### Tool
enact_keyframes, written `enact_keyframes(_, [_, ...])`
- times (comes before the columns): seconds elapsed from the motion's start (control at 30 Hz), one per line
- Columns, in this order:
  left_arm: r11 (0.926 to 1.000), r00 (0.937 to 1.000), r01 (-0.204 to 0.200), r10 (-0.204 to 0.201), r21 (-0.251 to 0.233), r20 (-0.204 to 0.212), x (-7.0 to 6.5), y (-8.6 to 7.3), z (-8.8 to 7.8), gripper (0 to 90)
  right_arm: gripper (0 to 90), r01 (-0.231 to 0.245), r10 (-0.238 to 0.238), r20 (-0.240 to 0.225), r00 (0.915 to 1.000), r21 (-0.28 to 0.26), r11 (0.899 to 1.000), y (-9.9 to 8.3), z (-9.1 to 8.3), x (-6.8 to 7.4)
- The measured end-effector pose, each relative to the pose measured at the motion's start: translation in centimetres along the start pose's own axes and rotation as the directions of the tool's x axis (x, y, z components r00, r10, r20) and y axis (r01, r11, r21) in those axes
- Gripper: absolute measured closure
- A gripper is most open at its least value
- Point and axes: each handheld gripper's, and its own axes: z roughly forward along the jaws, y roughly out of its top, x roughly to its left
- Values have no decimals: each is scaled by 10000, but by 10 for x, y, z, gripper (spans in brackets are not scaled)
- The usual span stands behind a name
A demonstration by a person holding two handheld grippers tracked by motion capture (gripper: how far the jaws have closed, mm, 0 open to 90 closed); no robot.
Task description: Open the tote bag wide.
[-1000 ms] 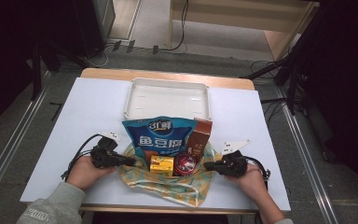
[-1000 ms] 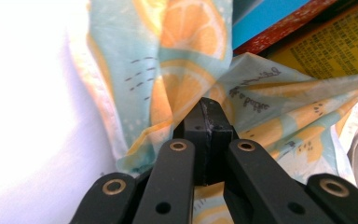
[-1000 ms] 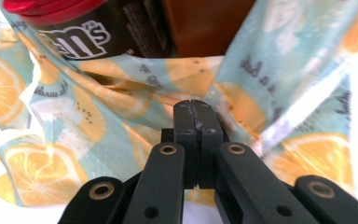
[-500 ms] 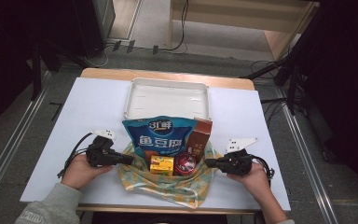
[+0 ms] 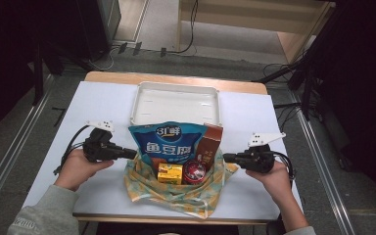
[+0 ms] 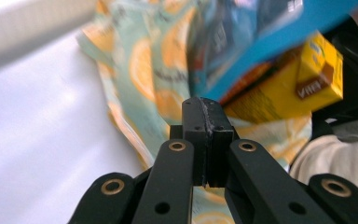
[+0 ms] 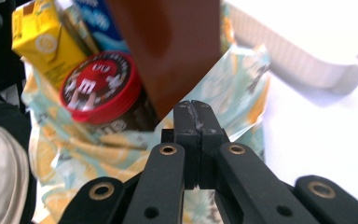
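Between the two sets of closed fingertips hangs a patterned cloth bag printed with orange slices on pale green (image 5: 186,188), one edge pinched by the left gripper (image 5: 133,153) and the opposite edge by the right gripper (image 5: 226,157); both jaw pairs are pressed tight together on the fabric, as the gripper views show (image 6: 204,122) (image 7: 195,122). Just past the left fingertips leans a large blue foil snack bag with white Chinese characters (image 5: 172,146); beyond it sits a small yellow carton (image 5: 169,173), its brown label too blurred to read. Just past the right fingertips stand a tall brown box (image 5: 209,146) and a round tub with a red M&M's lid (image 5: 194,171). Beyond the bag lies a shallow white plastic tray (image 5: 175,105). Outward of each gripper the white tabletop (image 5: 103,103) is bare to its edges.
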Motion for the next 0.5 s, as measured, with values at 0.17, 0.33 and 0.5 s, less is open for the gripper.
enact_keyframes(0.17, [9999,10000,-54,55,-135,70,4,15,-1,900,900,-54,54,61,10000,-35,10000,10,1,-10])
enact_keyframes(0.33, [9998,9998,-153,154,-133,90,4,27,5,900,900,-9,10,121,9999,-79,10000,21,5,-17])
enact_keyframes(0.5, [9994,9997,-84,93,-339,247,8,41,11,900,900,92,-90,136,9999,-179,9998,35,9,-22])
